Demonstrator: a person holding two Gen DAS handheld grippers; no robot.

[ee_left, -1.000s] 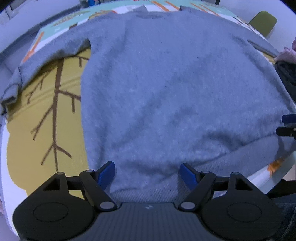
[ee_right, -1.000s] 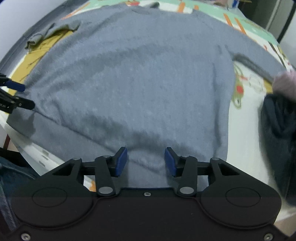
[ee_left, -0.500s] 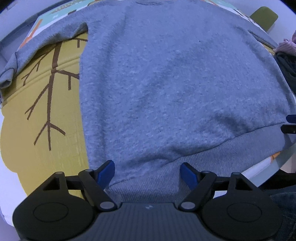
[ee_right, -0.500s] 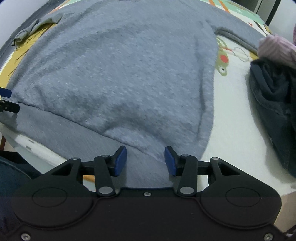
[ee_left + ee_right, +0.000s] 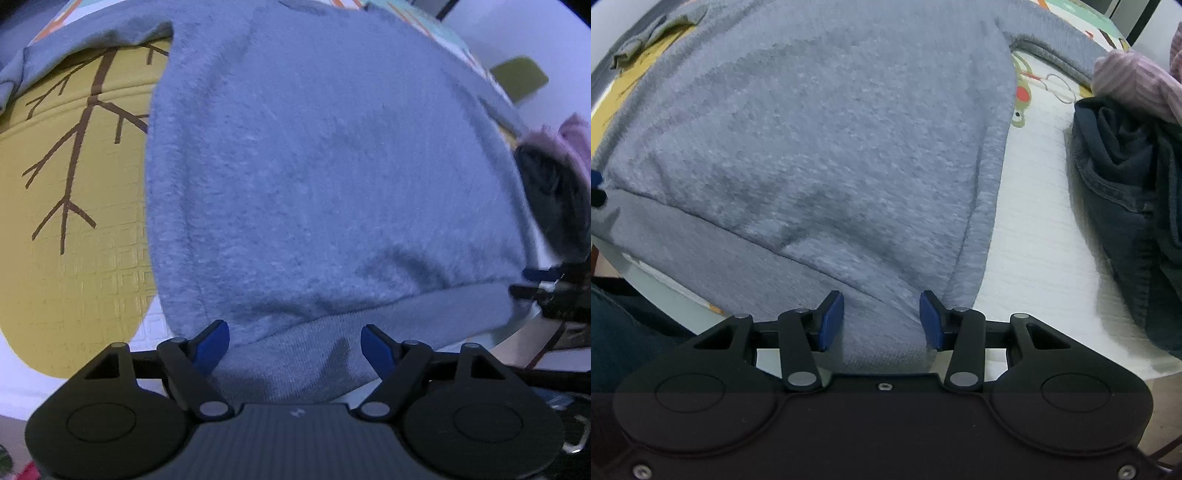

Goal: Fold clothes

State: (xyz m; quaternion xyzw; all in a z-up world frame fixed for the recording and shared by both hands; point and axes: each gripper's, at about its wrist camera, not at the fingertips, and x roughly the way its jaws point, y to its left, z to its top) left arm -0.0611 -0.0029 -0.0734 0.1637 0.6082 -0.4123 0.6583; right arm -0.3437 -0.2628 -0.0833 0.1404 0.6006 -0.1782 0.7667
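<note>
Left wrist view: the left claw (image 5: 294, 341) hung over the near hem of the sweater (image 5: 325, 155), jaws wide, blue pads straddling the ribbed band with nothing pinched. The sweater lay flat ahead of the claw, spread over the mat (image 5: 74, 229), neck end farthest away. My guess is it was laid out like that so both bottom corners can be grabbed at once. The sweater's side seam ran just left of the left pad, so the claw sat close to that corner. Beyond the seam, bare yellow mat, lots of room. Off to the right, the right claw (image 5: 535, 282) poked in at the far end of the hem, and a dark garment (image 5: 554, 206) sat past it.

Right wrist view: the right claw (image 5: 881, 315) stood narrower, maybe half open, pads either side of the hem but not visibly pressing on it, so nothing held as far as I could see. The other side seam ran just right of the right pad. Right of that, a strip of white mat, then the dark garment with a pink one (image 5: 1134, 81) behind it, so less swing room there. The hem drooped over the table edge (image 5: 657, 291) toward the claw, which should make scooping under it easy.
</note>
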